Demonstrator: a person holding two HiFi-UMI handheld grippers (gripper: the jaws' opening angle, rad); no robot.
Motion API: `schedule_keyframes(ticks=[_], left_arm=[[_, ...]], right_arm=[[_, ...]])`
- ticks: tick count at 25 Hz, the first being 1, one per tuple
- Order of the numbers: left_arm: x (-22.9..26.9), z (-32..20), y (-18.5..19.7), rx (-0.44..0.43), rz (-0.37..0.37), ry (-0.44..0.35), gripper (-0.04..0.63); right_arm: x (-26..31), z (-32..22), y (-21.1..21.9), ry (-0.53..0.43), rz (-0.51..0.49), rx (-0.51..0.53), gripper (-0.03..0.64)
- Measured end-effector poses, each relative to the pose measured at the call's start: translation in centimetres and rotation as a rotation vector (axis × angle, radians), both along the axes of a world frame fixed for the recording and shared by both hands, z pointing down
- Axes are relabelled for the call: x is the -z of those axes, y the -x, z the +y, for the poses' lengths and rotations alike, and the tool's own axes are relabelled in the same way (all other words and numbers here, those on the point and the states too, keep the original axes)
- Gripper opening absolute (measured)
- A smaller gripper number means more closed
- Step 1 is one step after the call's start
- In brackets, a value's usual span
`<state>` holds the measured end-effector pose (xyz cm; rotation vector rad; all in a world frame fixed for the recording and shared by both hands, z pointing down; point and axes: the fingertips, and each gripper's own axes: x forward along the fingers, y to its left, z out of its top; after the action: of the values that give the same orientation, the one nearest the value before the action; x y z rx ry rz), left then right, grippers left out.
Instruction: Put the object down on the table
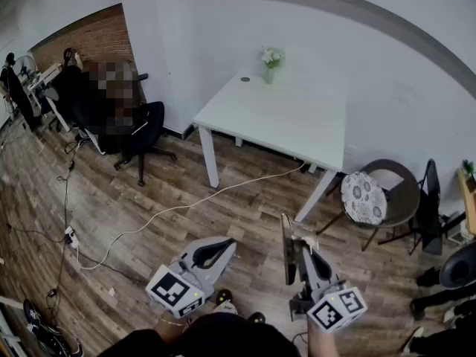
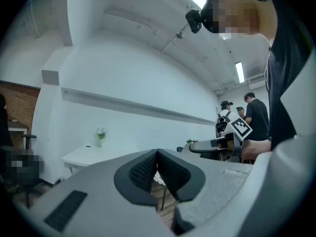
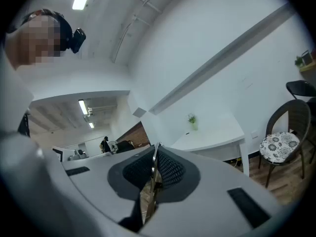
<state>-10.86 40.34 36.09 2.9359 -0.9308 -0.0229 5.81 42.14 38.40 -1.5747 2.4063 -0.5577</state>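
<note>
My right gripper (image 1: pixel 299 242) (image 3: pixel 154 153) is held level over the wooden floor, shut on a thin flat dark object (image 1: pixel 286 253) that stands on edge between its pads. In the right gripper view that object (image 3: pixel 152 181) shows only as a narrow metallic strip. My left gripper (image 1: pixel 227 246) (image 2: pixel 157 155) hangs beside it at the left, also level, its pads pressed together with nothing between them. Ahead of both stands the white table (image 1: pixel 297 125) (image 2: pixel 81 155) (image 3: pixel 217 136), some way off, bearing a small vase of flowers (image 1: pixel 269 63) (image 2: pixel 100 135) (image 3: pixel 191 122) near its far edge.
A round chair with a patterned cushion (image 1: pixel 364 197) (image 3: pixel 279 144) stands right of the table. A person sits in a black office chair (image 1: pixel 145 129) at the left. A white cable (image 1: pixel 171 210) runs across the floor. Other people (image 2: pixel 256 115) stand at the right.
</note>
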Motion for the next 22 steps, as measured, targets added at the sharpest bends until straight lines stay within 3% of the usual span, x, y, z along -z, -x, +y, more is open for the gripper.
schedule_keyframes(ticks=[3,10,22], left_arm=[[-0.5,-0.6,-0.1,0.006,-0.005,0.046,0.0],[-0.9,-2.2,-0.2,-0.014,0.003,0.028,0.0],[-1.1,-6.3,1.5,-0.042,0.03,0.012,0.0]], right_arm=[[-0.4,-0.7,-0.3,0.004,0.003,-0.004,0.014],[-0.5,-2.0,-0.4,0.018,-0.05,-0.02,0.015],[-1.0,-5.1,-0.7,0.044,-0.01,-0.102,0.014]])
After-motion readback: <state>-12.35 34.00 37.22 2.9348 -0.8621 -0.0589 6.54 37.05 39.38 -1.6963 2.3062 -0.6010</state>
